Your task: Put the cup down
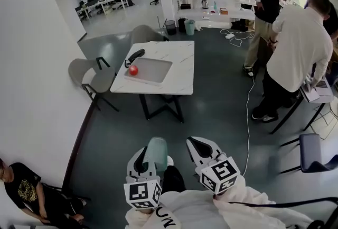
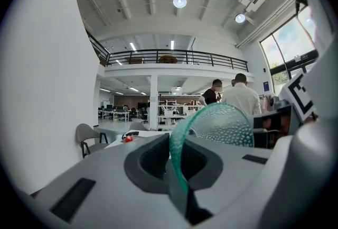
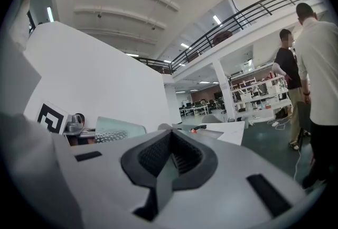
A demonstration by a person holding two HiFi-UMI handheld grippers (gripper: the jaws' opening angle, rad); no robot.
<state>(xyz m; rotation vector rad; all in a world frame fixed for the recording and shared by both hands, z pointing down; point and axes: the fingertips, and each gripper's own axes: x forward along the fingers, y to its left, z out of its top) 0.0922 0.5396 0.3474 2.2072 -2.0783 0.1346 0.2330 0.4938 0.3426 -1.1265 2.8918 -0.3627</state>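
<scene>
Office; cup [image 2: 224, 125] half behind L tongs [image 2: 177, 156]

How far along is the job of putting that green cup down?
Done: the green cup is gripped by its rim in the left gripper. In hand: it hangs in the air, well short of the white table. Left: reach a surface, set it down, let go. The right gripper is shut, empty.
</scene>
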